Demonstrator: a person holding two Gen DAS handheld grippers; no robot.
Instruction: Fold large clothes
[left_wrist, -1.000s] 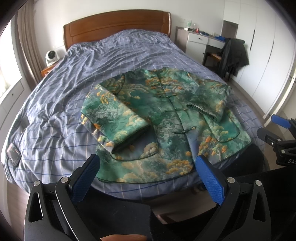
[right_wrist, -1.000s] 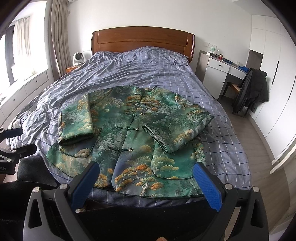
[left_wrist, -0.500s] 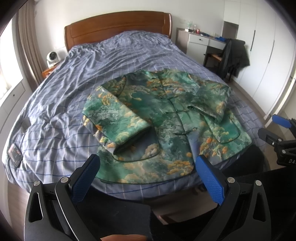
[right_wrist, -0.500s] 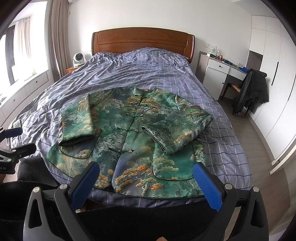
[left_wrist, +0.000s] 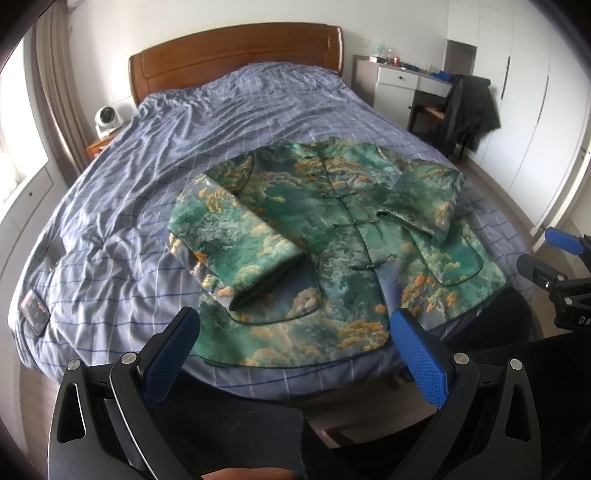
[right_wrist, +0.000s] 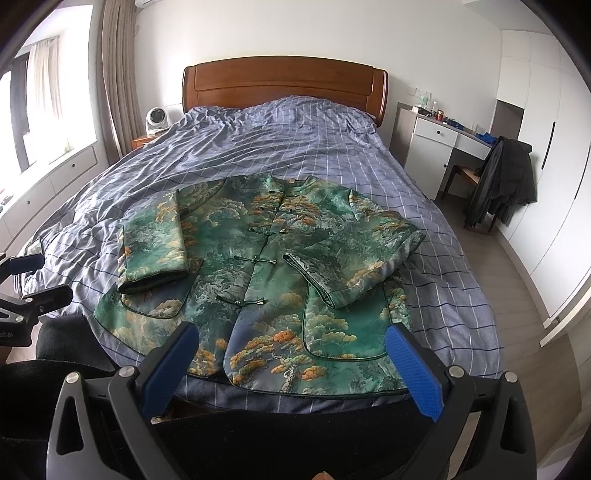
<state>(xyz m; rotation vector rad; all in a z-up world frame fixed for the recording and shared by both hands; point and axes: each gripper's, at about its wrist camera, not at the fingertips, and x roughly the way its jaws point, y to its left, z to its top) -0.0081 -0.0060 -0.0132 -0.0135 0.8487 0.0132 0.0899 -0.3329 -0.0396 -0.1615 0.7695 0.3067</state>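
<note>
A green patterned jacket (left_wrist: 332, 251) with orange clouds lies face up at the foot of the bed; it also shows in the right wrist view (right_wrist: 258, 269). Both sleeves are folded in over the front: the left sleeve (left_wrist: 236, 243) and the right sleeve (right_wrist: 354, 262). My left gripper (left_wrist: 295, 350) is open and empty, held off the bed's foot end, short of the hem. My right gripper (right_wrist: 291, 365) is open and empty, also short of the hem. Each gripper shows at the edge of the other's view.
The bed (right_wrist: 295, 147) has a blue checked cover and a wooden headboard (right_wrist: 284, 81). A phone (left_wrist: 33, 310) lies at the bed's left edge. A desk and a chair with a dark coat (right_wrist: 506, 181) stand to the right. A small fan (right_wrist: 157, 118) sits on the nightstand.
The left wrist view has shifted a little, so the jacket sits further right and higher in it. The right gripper has barely moved. Both grippers stay open.
</note>
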